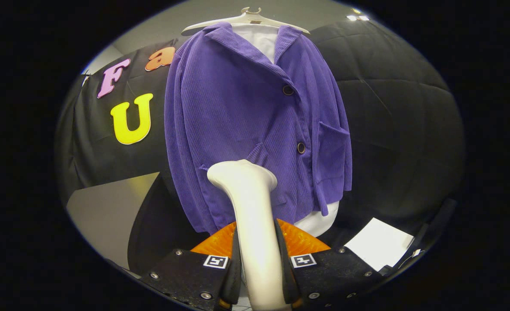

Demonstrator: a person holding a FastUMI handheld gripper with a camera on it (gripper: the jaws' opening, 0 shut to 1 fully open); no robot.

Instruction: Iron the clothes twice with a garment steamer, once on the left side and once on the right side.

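A purple corduroy jacket (255, 125) hangs on a white hanger (248, 19) over a white shirt (261, 39), straight ahead of the fingers. My gripper (258, 255) is shut on the white handle of a garment steamer (250, 207). The steamer rises between the fingers, and its head (239, 172) is at the jacket's lower front, left of the lower button (301, 147). I cannot tell whether the head touches the cloth.
Black quilted cloth (393, 108) forms the booth wall behind and to the right of the jacket. A grey panel (108, 211) stands low to the left. A white sheet (378, 248) lies low to the right, beyond the right finger.
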